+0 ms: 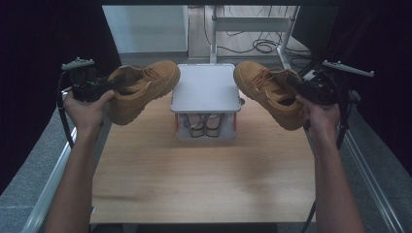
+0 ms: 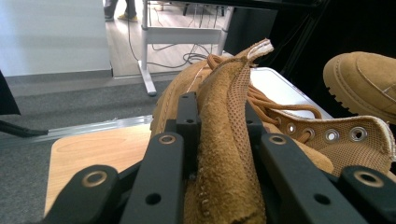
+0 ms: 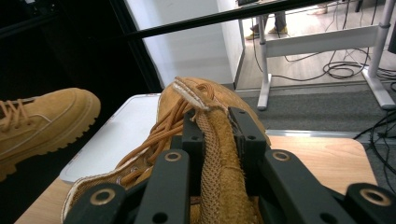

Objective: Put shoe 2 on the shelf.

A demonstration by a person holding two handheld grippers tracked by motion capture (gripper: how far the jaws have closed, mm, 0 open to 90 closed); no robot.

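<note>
- The left claw (image 1: 104, 86) is clenched on the back edge of the left boot (image 1: 141, 90), at the left of the high view. In the left gripper view the two black jaws press on the soft brown collar of that boot from both sides.
- The right claw (image 1: 301, 89) grips the back edge of the right boot (image 1: 269, 92) the same way, at the right of the high view.
- Both boots hang in the air above the worktop (image 1: 204, 170). Their toes point in toward the middle of the picture, one on each side of the little white stand (image 1: 206, 87).
- I think each boot is held by its collar because that part is thin and soft, so the jaws can pinch it well.
- The stand has a flat white top with nothing on it, so the boots may be going there.
- The boots are tan and fuzzy, like suede. They have thick bumpy soles, brown laces and shiny metal lace holes. The inside lining looks like a net.
- Under the stand's top sits another pair of shoes (image 1: 204, 125), dark and hard to make out.
</note>
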